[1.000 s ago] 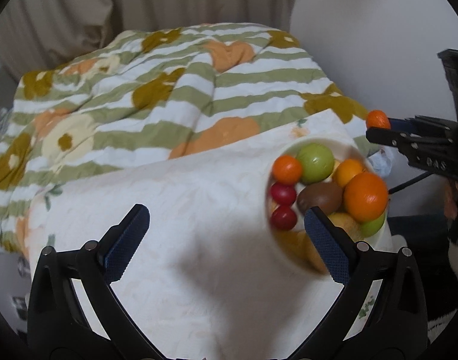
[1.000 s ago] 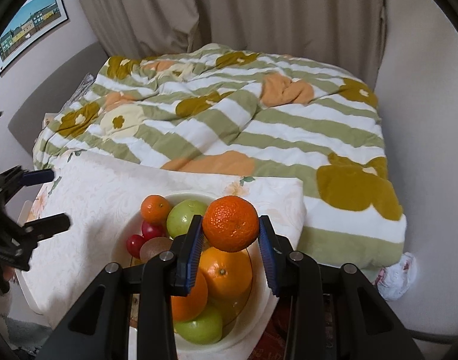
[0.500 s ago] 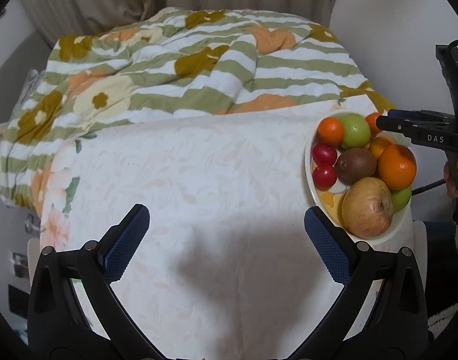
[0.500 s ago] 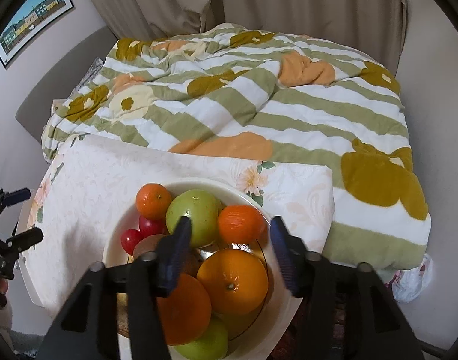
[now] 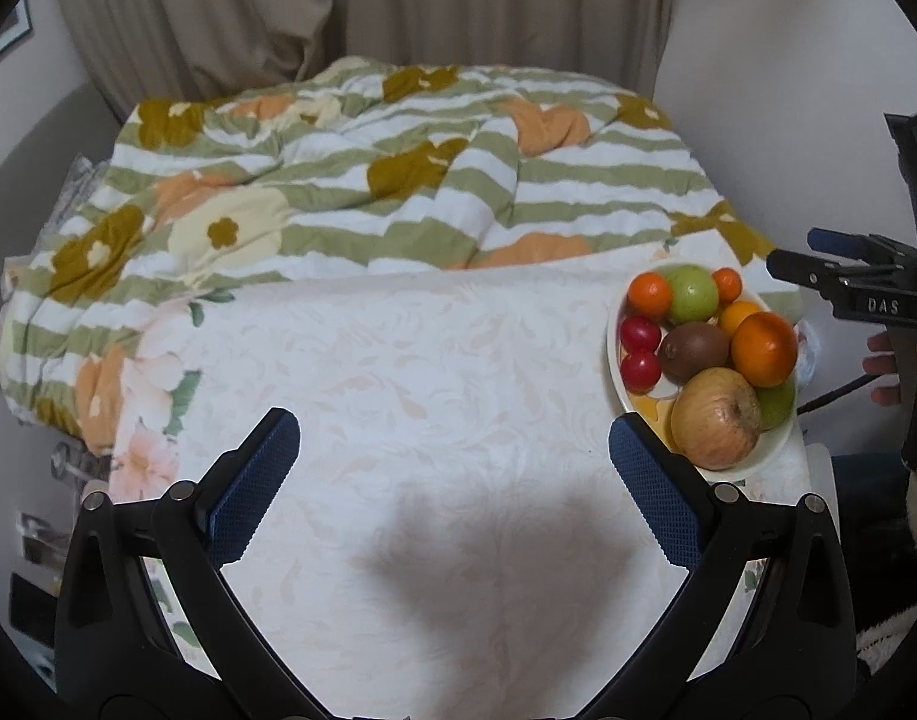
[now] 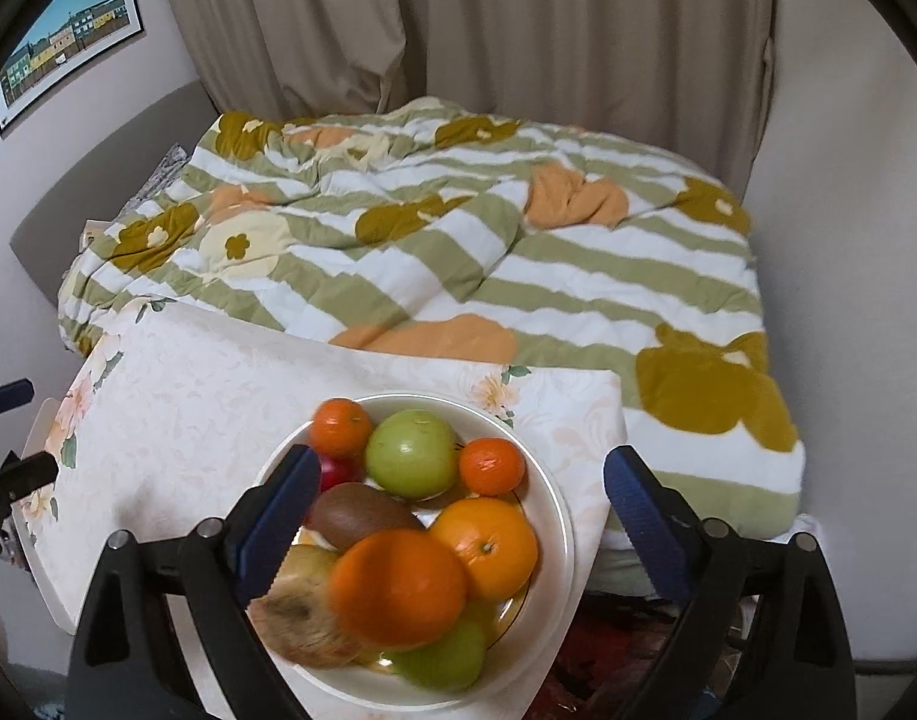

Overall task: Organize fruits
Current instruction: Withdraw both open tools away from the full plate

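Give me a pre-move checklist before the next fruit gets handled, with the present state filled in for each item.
1. Right gripper free: ok. Its jaws have just been opening; they stand wide, pressing on nothing.
2. Small mandarin settled: ok. It lies in the white bowl beside the green apple.
3. Left gripper free: ok. Open, nothing between its pads, above bare tablecloth.
4. Bowl fully supported: cannot tell. It sits near the cloth's right edge.
5. Pile stable: cannot tell. The large orange rides on top and shows blurred.
6. Fruit left outside the bowl: none shows on the cloth.
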